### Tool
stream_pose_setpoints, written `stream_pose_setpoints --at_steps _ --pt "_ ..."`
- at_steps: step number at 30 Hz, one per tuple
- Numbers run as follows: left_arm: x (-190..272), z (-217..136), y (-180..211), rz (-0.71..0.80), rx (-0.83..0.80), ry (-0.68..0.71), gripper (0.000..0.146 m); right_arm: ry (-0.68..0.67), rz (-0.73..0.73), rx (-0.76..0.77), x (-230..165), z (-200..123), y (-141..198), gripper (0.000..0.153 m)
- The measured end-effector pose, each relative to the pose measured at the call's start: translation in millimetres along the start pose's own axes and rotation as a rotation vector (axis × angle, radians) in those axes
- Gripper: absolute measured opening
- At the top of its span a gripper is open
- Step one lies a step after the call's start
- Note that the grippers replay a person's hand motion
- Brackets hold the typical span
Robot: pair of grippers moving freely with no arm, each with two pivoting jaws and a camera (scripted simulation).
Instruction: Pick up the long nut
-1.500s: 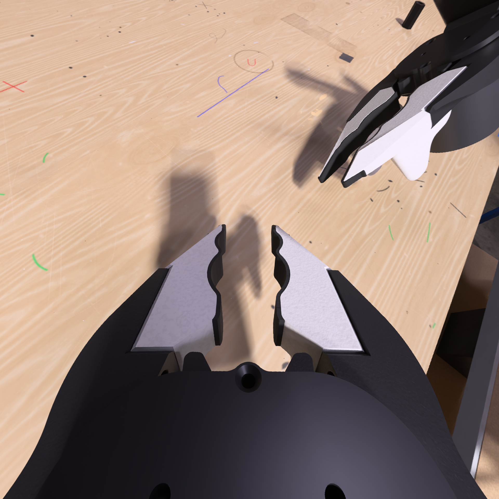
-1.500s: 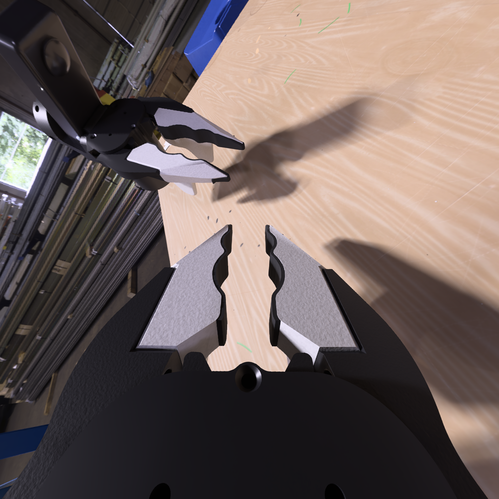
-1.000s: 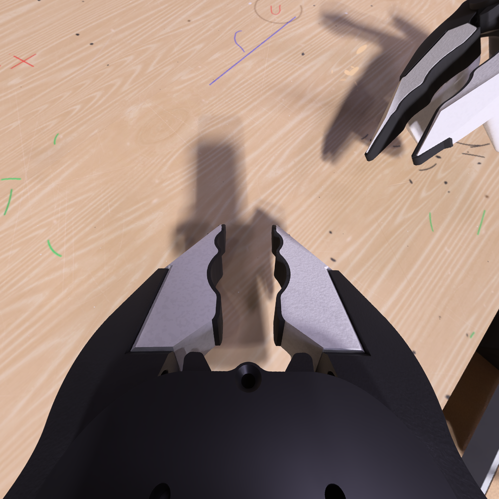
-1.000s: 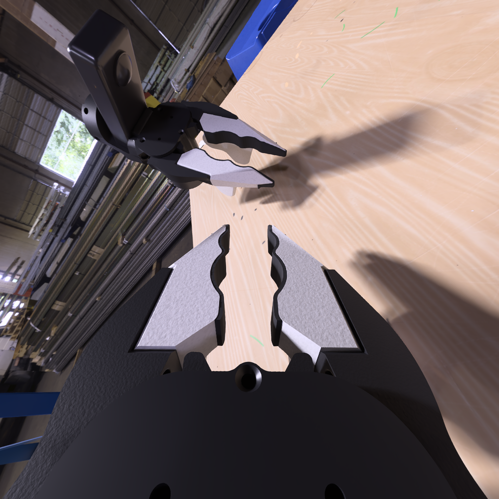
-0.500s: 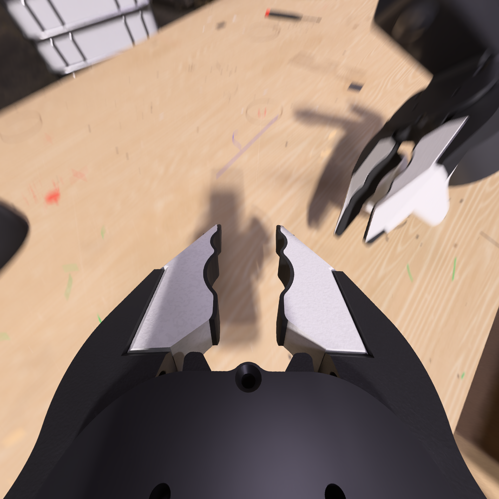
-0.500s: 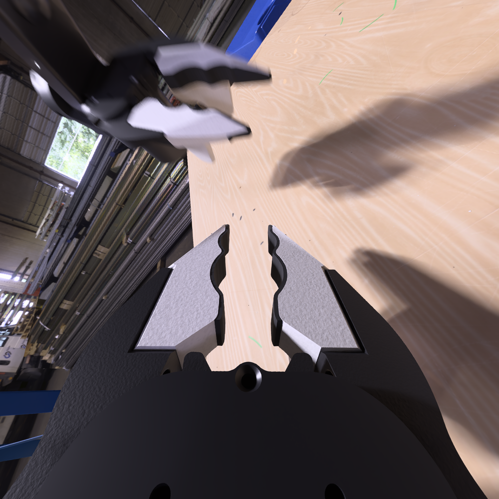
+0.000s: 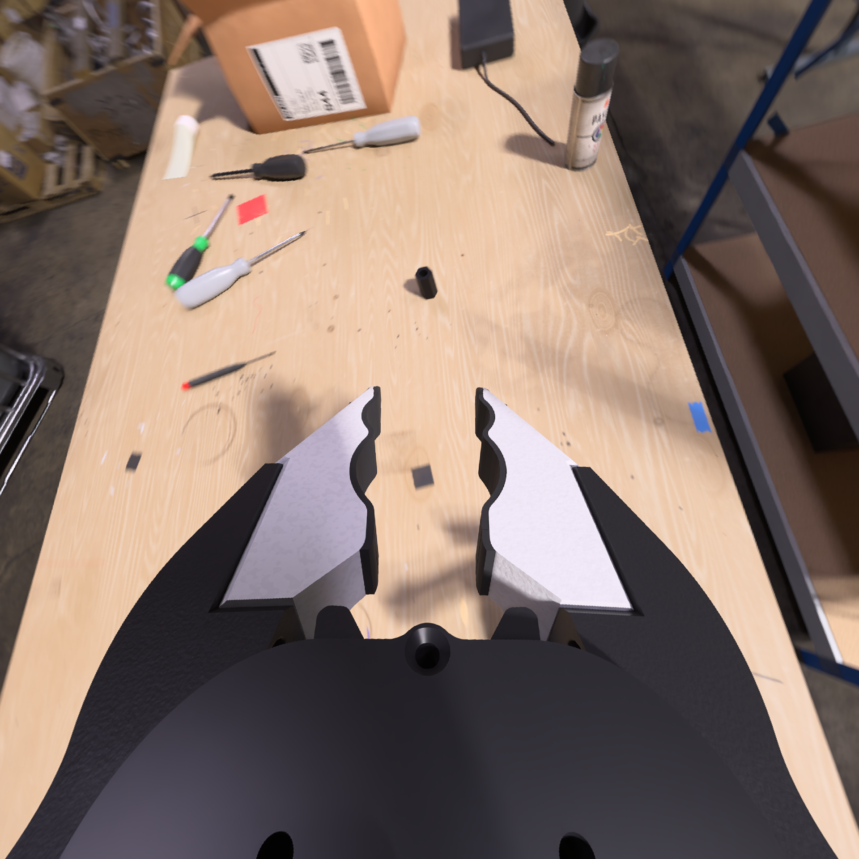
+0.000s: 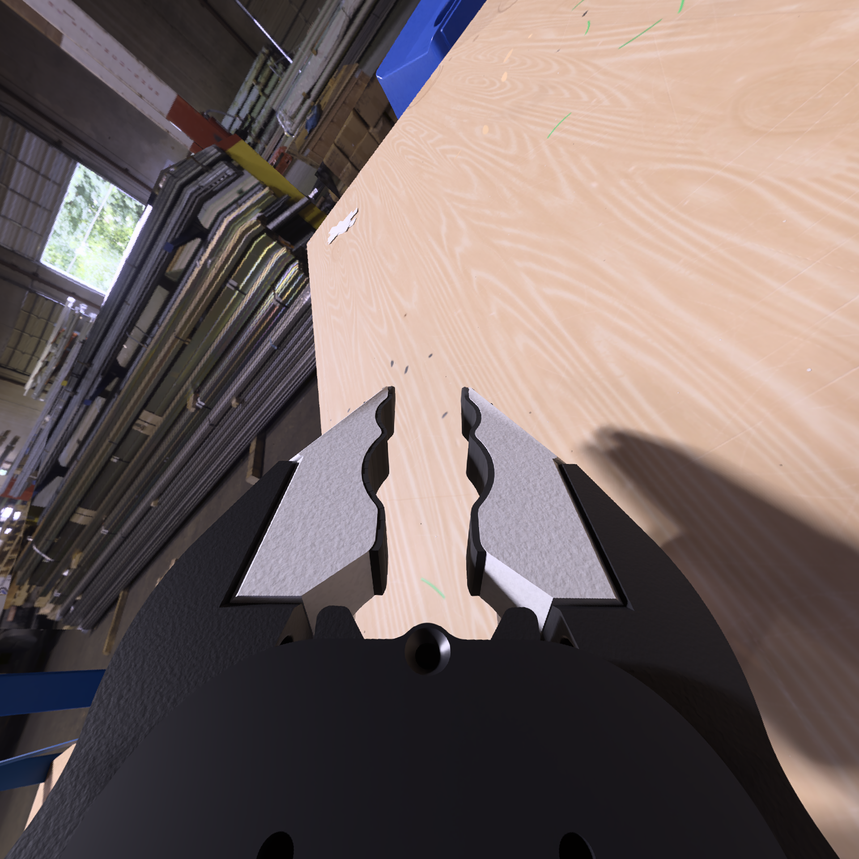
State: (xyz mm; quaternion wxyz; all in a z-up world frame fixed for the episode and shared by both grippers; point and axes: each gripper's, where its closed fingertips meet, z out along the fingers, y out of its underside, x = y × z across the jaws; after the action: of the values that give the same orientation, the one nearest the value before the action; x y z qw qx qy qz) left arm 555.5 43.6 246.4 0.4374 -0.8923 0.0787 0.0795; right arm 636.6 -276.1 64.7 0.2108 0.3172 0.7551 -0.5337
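Observation:
The long nut (image 7: pixel 426 282) is a small black hexagonal sleeve lying on the wooden workbench (image 7: pixel 534 288), straight ahead of my left gripper (image 7: pixel 427 395) and well beyond its fingertips. The left gripper is open and empty, raised above the bench. My right gripper (image 8: pixel 427 395) is open and empty, close over the bench (image 8: pixel 604 232) near its edge. The nut does not show in the right wrist view.
Several screwdrivers (image 7: pixel 218 279) lie at the left. A cardboard box (image 7: pixel 307 60), a spray can (image 7: pixel 590 102) and a black device with a cable (image 7: pixel 483 32) stand at the far end. The bench edge and a blue-framed shelf (image 7: pixel 753 325) run along the right.
My left gripper has risen and swung so that the far end of the bench and the nut come into view. It has left the right wrist view. The right gripper has held still.

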Motion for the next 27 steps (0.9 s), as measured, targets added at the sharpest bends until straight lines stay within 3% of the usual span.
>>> stream_pose_setpoints --at_steps 6,10,13,19,27 --pt "4.3 136.7 -55.5 0.252 -0.204 0.162 0.040 -0.021 -0.038 0.004 -6.2 -1.2 1.0 0.028" --pt "2.4 215.6 -50.7 0.440 -0.395 0.218 0.039 -0.063 -0.077 -0.003 -14.6 -3.1 3.6 0.029" --pt "-1.3 257.9 -30.7 0.491 -0.540 0.265 0.038 -0.109 -0.096 -0.008 -22.4 -6.6 6.2 0.030" --pt "-11.8 301.7 6.1 0.444 -0.734 0.313 0.036 -0.118 -0.108 -0.041 -20.0 -15.9 10.6 0.032" --pt "-15.0 328.2 23.8 0.382 -0.807 0.339 0.034 -0.098 -0.106 -0.041 -12.3 -24.3 8.7 0.033"
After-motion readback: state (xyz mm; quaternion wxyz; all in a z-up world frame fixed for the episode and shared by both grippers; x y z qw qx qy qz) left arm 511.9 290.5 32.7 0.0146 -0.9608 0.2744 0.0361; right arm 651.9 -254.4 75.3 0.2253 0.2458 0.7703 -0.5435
